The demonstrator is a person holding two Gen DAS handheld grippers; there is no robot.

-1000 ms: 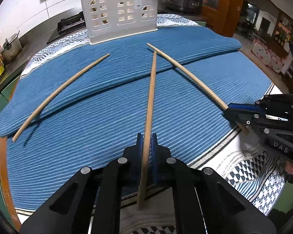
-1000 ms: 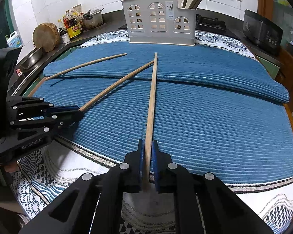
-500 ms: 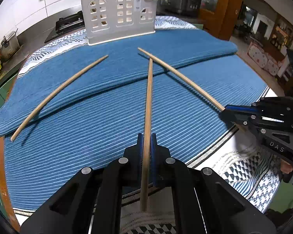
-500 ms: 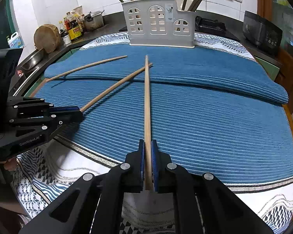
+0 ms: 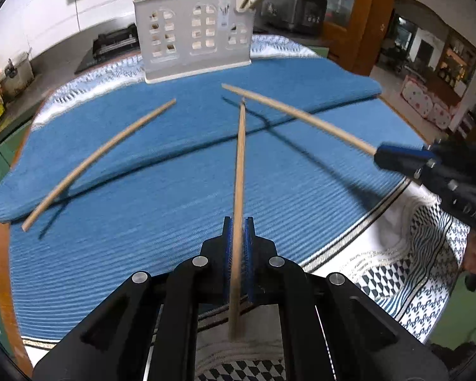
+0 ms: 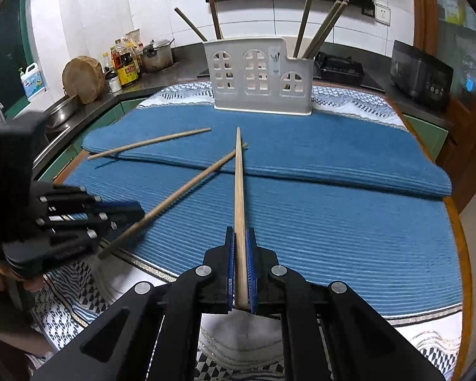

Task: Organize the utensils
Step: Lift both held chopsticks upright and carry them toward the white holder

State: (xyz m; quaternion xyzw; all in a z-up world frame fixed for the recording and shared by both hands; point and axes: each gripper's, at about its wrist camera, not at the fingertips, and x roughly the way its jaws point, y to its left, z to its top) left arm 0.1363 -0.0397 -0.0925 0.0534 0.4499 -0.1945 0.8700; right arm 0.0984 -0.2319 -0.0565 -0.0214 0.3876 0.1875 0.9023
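My left gripper point(image 5: 238, 235) clamps one chopstick point(image 5: 239, 171), my right gripper point(image 6: 241, 244) another chopstick point(image 6: 239, 184), tips crossing above the blue mat point(image 6: 333, 222); a third chopstick point(image 5: 95, 162) lies near the white holder point(image 6: 258, 76).

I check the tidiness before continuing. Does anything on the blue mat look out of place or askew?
One long wooden chopstick lies loose and slanted on the ribbed blue mat, left of the white plastic house-shaped holder where other sticks stand upright. Nothing looks spilled or damaged.
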